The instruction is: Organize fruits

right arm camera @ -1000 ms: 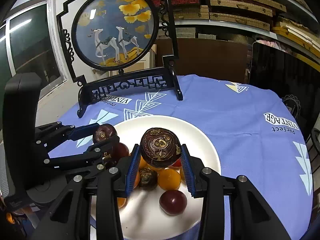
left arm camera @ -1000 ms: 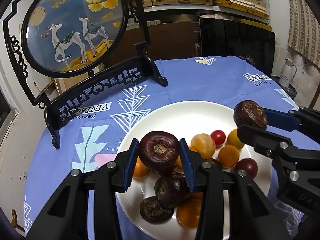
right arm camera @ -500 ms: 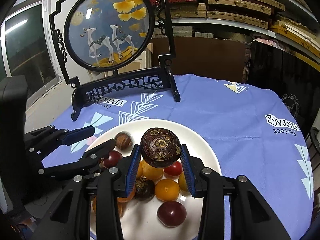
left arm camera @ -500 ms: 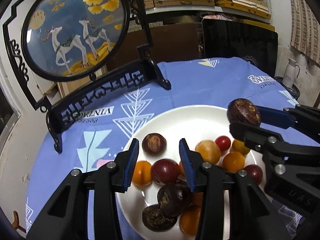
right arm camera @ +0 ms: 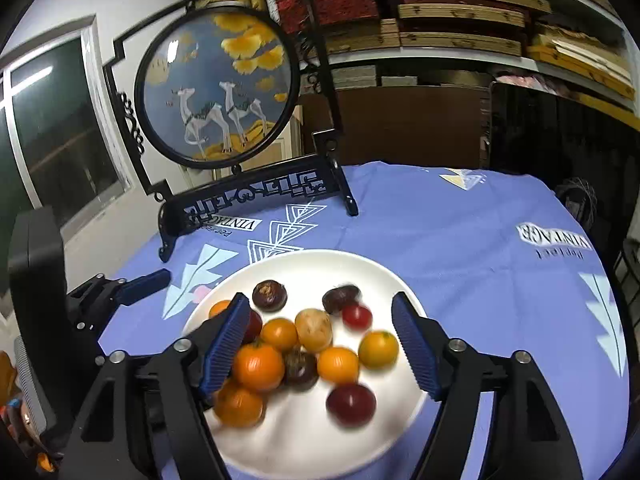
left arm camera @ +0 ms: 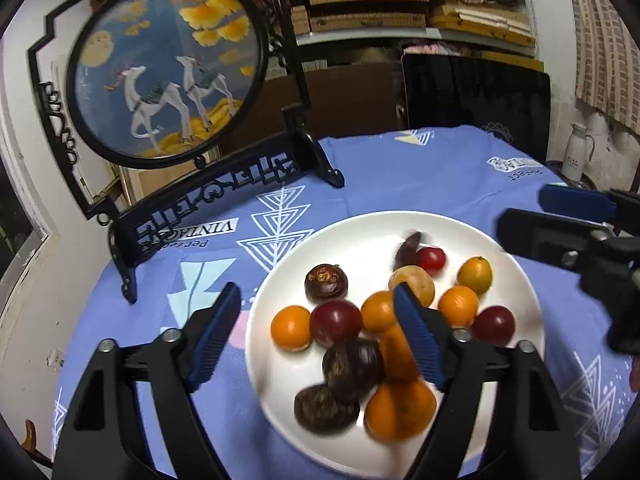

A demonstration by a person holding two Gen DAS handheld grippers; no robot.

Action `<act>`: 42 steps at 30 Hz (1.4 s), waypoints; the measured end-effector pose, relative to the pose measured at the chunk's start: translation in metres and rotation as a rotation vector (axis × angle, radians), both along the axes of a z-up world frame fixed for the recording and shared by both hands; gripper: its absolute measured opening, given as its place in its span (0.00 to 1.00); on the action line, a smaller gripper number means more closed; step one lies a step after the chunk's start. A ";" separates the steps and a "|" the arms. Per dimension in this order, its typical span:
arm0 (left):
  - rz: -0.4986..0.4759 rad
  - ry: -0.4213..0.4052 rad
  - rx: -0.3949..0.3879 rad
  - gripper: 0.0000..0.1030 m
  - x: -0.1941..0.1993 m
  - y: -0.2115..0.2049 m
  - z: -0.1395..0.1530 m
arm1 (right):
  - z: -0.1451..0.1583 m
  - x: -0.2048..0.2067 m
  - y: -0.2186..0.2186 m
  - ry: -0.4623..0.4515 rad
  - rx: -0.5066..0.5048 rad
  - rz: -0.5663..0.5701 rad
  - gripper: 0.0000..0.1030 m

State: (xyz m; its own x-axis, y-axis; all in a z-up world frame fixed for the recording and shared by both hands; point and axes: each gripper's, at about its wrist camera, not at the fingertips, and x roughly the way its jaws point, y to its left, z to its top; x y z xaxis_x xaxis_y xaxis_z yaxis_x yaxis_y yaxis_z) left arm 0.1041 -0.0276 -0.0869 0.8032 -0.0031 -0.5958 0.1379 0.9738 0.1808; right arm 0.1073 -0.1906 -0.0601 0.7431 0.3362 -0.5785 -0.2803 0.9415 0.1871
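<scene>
Both the left gripper (left arm camera: 316, 336) and the right gripper (right arm camera: 320, 344) have just been opening, jaws now wide apart and empty over the white plate (left arm camera: 516, 280), where the fruits (right arm camera: 280, 334) lie clustered on the blue cloth (right arm camera: 460, 232) before the framed screen (left arm camera: 168, 68)

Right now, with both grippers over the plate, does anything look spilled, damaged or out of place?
Nothing has spilled: every fruit sits on the white plate. One dark fruit near the far rim is motion-blurred, so it may not have settled. The left gripper and right gripper have just been opening, nothing between their jaws.
</scene>
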 end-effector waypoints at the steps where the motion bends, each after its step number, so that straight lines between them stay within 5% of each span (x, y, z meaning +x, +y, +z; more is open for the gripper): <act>1: 0.000 -0.008 -0.003 0.82 -0.005 0.001 0.002 | 0.000 -0.011 -0.006 -0.008 0.017 0.000 0.76; 6: -0.008 -0.091 0.020 0.95 -0.050 0.002 0.011 | -0.005 -0.063 -0.026 -0.082 0.042 -0.044 0.87; 14: 0.003 -0.127 -0.044 0.95 -0.102 -0.001 0.012 | -0.022 -0.119 -0.041 -0.095 0.125 -0.121 0.92; 18: -0.002 -0.116 -0.012 0.95 -0.116 -0.006 0.009 | -0.021 -0.128 -0.035 -0.088 0.124 -0.130 0.92; 27: 0.011 -0.133 -0.006 0.95 -0.131 -0.004 0.015 | -0.013 -0.156 -0.007 -0.173 -0.025 -0.087 0.92; 42: 0.070 -0.142 -0.031 0.95 -0.135 0.008 0.014 | -0.004 -0.169 -0.003 -0.207 -0.040 -0.078 0.92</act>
